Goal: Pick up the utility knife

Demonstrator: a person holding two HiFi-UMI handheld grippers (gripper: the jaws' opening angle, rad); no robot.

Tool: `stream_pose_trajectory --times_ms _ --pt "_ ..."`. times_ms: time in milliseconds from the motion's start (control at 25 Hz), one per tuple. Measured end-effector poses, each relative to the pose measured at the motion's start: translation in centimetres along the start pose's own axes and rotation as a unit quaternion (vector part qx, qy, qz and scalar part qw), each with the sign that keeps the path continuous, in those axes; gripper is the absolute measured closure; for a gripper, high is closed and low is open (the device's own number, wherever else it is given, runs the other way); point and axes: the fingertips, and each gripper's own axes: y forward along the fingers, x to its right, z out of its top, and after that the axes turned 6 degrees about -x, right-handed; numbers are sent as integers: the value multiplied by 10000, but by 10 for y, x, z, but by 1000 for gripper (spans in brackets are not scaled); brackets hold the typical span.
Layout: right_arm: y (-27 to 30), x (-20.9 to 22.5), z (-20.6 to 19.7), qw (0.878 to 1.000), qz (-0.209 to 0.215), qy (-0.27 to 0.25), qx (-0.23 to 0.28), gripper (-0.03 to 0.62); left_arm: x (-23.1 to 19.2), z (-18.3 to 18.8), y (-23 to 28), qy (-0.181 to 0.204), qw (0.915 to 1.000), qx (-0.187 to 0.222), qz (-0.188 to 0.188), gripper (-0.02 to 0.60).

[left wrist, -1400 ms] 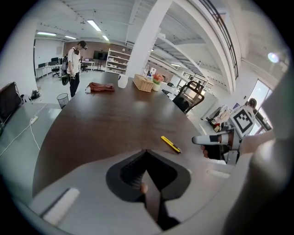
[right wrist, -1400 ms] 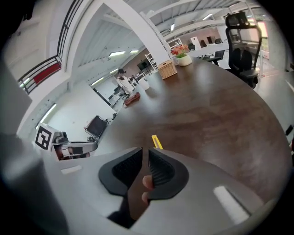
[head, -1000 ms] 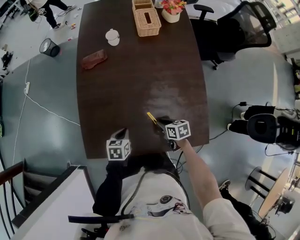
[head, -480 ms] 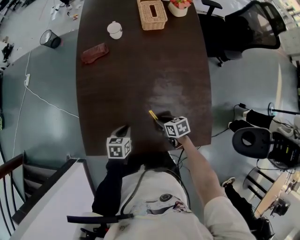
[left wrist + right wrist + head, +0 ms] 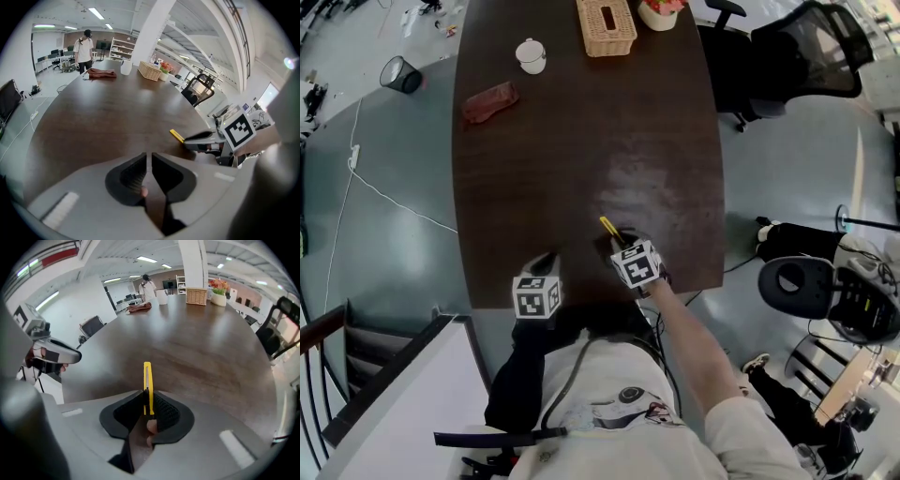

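Observation:
The yellow utility knife (image 5: 609, 228) lies near the front edge of the dark wooden table (image 5: 581, 159). In the right gripper view the knife (image 5: 147, 380) stands edge-on between the two black pads, its tip pointing out over the table. My right gripper (image 5: 617, 242) points steeply down on its rear end; the jaws are closing and the pads press on the knife. My left gripper (image 5: 546, 260) hovers at the table's front edge, left of the knife, with its jaws shut and nothing in them (image 5: 149, 157). From the left gripper view the knife (image 5: 177, 136) pokes out of the right gripper (image 5: 206, 138).
At the table's far end are a wicker basket (image 5: 606, 26), a white cup (image 5: 531, 56), a flower pot (image 5: 660, 11) and a reddish-brown cloth (image 5: 490, 101). A black office chair (image 5: 787, 56) stands right of the table. A dark bin (image 5: 399, 78) sits on the floor at left.
My right gripper has rolled and shifted a little left, over the knife's rear end. The left gripper has stayed where it was.

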Motion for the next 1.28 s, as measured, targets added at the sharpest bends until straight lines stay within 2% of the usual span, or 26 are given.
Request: stream_pose_trajectory --times_ms 120,280,480,640,880,1080,1280 --pt "2 2 -1 9988 -490 -61 -12 531 1 -2 -1 -7 10000 7 5 546" --pt "2 1 1 9984 -555 107 81 536 -2 -1 -3 -17 10000 85 13 548" --pt "-29 1 15 9927 -433 741 844 536 -9 11 -17 -68 9992 401 38 551" --pt "-76 5 27 9781 -564 1258 1559 536 -7 33 -43 43 9950 990 153 571" --pt "-165 2 61 9470 -1069 1349 2713 536 10 88 -96 522 9750 2152 168 584" --pt "-223 -19 76 9251 -1183 1188 3406 536 24 109 -133 875 9595 2670 213 584" --pt "-265 -34 69 9111 -1186 963 3829 536 48 113 -170 1158 9411 3155 369 584"
